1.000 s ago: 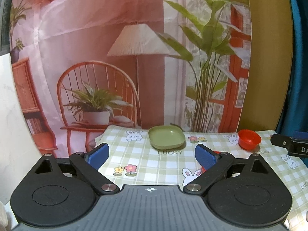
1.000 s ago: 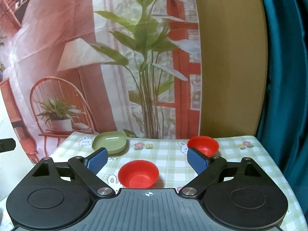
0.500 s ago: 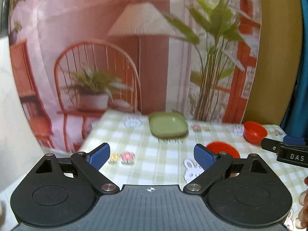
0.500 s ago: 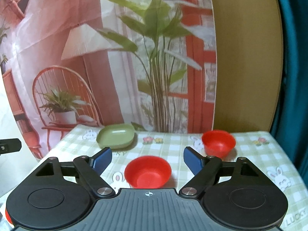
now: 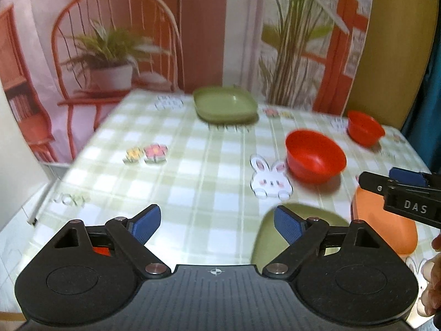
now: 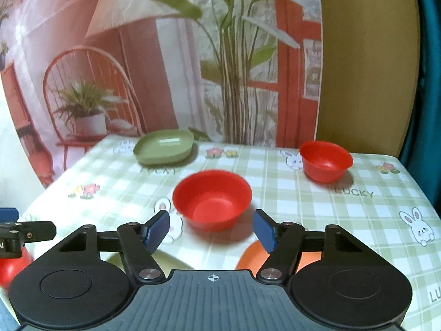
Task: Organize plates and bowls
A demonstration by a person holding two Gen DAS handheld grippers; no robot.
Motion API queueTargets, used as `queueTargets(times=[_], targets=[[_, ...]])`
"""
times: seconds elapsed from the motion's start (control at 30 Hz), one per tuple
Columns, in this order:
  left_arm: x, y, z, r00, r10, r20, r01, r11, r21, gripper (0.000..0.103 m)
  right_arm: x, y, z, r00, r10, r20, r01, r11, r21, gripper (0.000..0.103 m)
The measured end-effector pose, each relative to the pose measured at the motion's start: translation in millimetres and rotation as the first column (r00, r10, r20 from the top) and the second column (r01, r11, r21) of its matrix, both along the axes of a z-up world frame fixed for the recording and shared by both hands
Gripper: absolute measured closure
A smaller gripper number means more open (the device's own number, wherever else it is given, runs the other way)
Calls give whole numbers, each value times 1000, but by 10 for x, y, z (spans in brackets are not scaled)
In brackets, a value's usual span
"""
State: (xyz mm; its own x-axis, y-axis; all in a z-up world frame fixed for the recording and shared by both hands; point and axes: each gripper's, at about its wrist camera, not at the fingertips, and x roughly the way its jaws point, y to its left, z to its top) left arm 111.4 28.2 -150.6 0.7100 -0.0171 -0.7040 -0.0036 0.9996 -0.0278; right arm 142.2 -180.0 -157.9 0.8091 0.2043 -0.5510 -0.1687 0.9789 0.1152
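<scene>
A: We are at the start of tidying up. The big table with the green checked bunny cloth point(image 6: 317, 215) holds all our dishes, and nothing is stacked yet.

B: What is on it, biggest first?

A: A flat green square plastic plate point(image 6: 164, 147) sits by the far edge, empty. A second green plate point(image 5: 264, 237) lies at the near edge, partly hidden by our left gripper point(image 5: 217, 222). An orange plate point(image 5: 386, 220) lies beside it, under our right gripper point(image 6: 210, 230). Then a round red plastic bowl point(image 6: 212, 200) sits in the middle, empty. A smaller red bowl point(image 6: 325, 161) sits near the far right corner, also empty. Something red shows at the near left edge; we cannot tell what it is.

B: Are we holding anything?

A: No. Our left gripper's jaws stand wide apart over bare cloth and have just been closing a little. Our right gripper's jaws have just been closing too, with only air between them; the middle red bowl sits just past its blue pads point(image 6: 158, 227).

B: What comes next?

A: We think we reach forward and pinch that bowl's rim.
</scene>
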Motion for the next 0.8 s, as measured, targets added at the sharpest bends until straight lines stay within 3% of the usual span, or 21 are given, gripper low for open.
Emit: queueTargets(times=[0.27, 0.43, 0.6, 0.73, 0.8], targets=[[-46, -81, -363, 990, -30, -140, 24, 999, -43, 19, -15, 37, -271, 998, 33, -61, -36, 999, -34, 60], [-71, -98, -451, 983, -42, -178, 31, 998, -61, 22, -16, 64, -345, 996, 49, -79, -53, 998, -40, 69], [-56, -95, -479, 977, -47, -206, 29, 996, -89, 38, -42, 96, -428, 992, 74, -103, -79, 996, -49, 77], [-51, -95, -526, 973, -56, -224, 29, 992, -120, 45, -25, 106, -493, 987, 87, -133, -93, 995, -37, 84], [-45, -99, -549, 971, -65, -229, 36, 991, -129, 55, -16, 116, -526, 985, 87, -148, -93, 995, -38, 85]])
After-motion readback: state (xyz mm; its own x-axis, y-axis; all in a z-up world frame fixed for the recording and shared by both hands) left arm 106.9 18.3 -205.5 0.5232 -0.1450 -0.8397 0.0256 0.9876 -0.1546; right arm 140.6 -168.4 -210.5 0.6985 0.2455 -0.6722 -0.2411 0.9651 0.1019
